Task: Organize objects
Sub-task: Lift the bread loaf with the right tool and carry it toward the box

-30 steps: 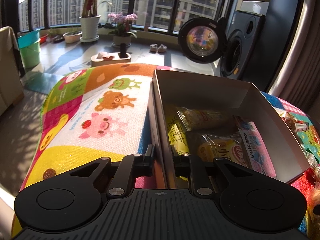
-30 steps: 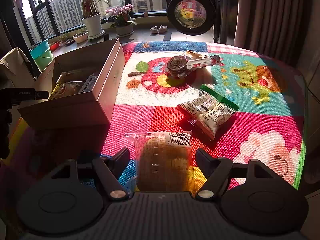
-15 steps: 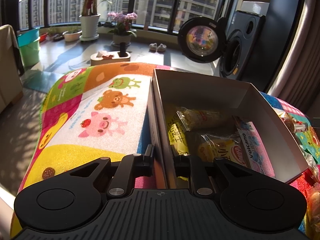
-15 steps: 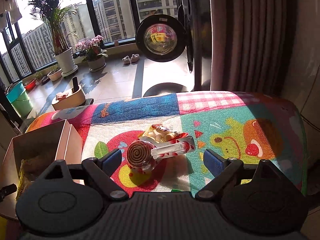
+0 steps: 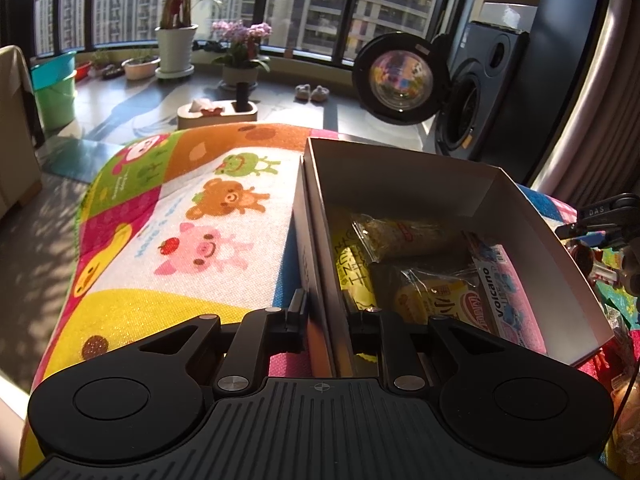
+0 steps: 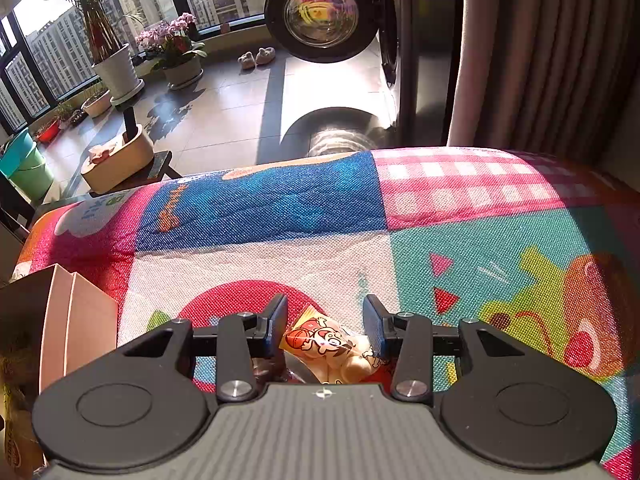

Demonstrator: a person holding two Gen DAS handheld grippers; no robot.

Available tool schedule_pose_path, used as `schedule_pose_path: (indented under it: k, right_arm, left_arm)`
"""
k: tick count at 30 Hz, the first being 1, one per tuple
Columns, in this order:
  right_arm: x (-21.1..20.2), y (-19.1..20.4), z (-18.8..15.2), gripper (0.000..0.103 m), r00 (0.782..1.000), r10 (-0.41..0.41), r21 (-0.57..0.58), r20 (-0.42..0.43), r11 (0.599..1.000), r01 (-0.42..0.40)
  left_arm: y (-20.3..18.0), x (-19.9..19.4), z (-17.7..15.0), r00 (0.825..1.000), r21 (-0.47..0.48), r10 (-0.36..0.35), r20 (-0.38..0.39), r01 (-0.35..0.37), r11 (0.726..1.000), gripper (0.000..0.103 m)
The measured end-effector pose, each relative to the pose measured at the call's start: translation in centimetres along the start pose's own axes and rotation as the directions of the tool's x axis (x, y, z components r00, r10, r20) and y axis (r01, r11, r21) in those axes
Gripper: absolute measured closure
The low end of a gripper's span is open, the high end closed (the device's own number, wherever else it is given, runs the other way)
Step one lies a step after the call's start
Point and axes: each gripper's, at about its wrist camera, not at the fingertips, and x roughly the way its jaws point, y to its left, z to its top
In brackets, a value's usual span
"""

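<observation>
Cardboard makes up the open box (image 5: pixel 420 184), a rectangular tray with thin, smooth, pale walls, standing on a woven cartoon-print mat (image 5: pixel 192 216). The left gripper (image 5: pixel 324 312) is clamped on the box's near left wall, one black finger outside it and the other inside, the jaws drawn close with only the thin wall between them. Inside the box lie several crinkly plastic snack packets: a yellow packet (image 5: pixel 354 276) along the left wall, a clear pouch of pale crumbly snack (image 5: pixel 404 236) toward 12 o'clock, an orange-yellow wrapper (image 5: pixel 436 300) nearer the gripper, and a long pink "Volcano" packet (image 5: pixel 508 300) leaning along the right wall.

In the right wrist view the right gripper (image 6: pixel 324 324) sits low over the mat, whose coarse weave shows blocks of blue, pink check, teal and red. Its flat finger pads stand moderately apart, one at 9 o'clock and one at 3 o'clock of a glossy orange snack bag (image 6: pixel 320 336) printed with a cartoon figure. The bag lies between the pads, just beside them; contact cannot be made out. A dark rounded object beneath the left finger is too hidden to identify. The box's pale edge shows at 9 o'clock in this view.
</observation>
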Motion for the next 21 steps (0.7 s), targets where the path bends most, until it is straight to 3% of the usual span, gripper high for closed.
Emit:
schedule_pose_path:
  k: [7, 9, 10, 11, 13, 15, 18, 21]
  right_arm:
    - [-5.7, 0.5, -6.9, 0.062, 0.991, 0.105, -0.153, -0.08, 0.981, -0.116]
    - [-7.5, 0.4, -8.3, 0.06, 0.994, 0.092, -0.194, -0.066, 0.976, -0.104]
    - [-8.9, 0.5, -9.1, 0.051, 0.998, 0.05, -0.227, -0.032, 0.972, -0.056]
    - [-10.3, 0.4, -9.7, 0.034, 1.0, 0.018, -0.242, 0.006, 0.97, -0.016]
    - [-13.2, 0.0, -11.0, 0.018, 0.997, -0.001, -0.245, 0.08, 0.969, 0.021]
    - [-15.7, -0.1, -12.3, 0.014, 0.994, 0.018, -0.237, 0.107, 0.971, 0.008]
    - [-18.3, 0.4, -15.2, 0.0, 0.993, 0.049, -0.245, 0.106, 0.969, -0.022]
    - [-18.9, 1.1, -18.3, 0.0, 0.995, 0.071, -0.213, 0.063, 0.976, -0.056]
  left_arm:
    - [0.1, 0.0, 0.1, 1.0, -0.005, 0.002, 0.003, -0.002, 1.0, 0.084]
    - [0.0, 0.0, 0.1, 1.0, -0.005, 0.004, 0.004, -0.004, 1.0, 0.084]
    - [0.0, 0.0, 0.1, 1.0, -0.004, 0.005, 0.005, -0.005, 1.0, 0.084]
    - [0.0, 0.0, 0.1, 1.0, -0.003, 0.005, 0.005, -0.005, 1.0, 0.084]
    - [0.0, 0.0, 0.1, 1.0, -0.003, 0.005, 0.005, -0.005, 1.0, 0.084]
    - [0.0, 0.0, 0.1, 1.0, -0.004, 0.005, 0.005, -0.005, 1.0, 0.084]
    - [-0.1, 0.1, 0.1, 1.0, -0.004, 0.008, 0.006, -0.007, 1.0, 0.084]
    - [-0.1, 0.1, 0.0, 1.0, -0.005, 0.006, 0.007, -0.006, 1.0, 0.084]
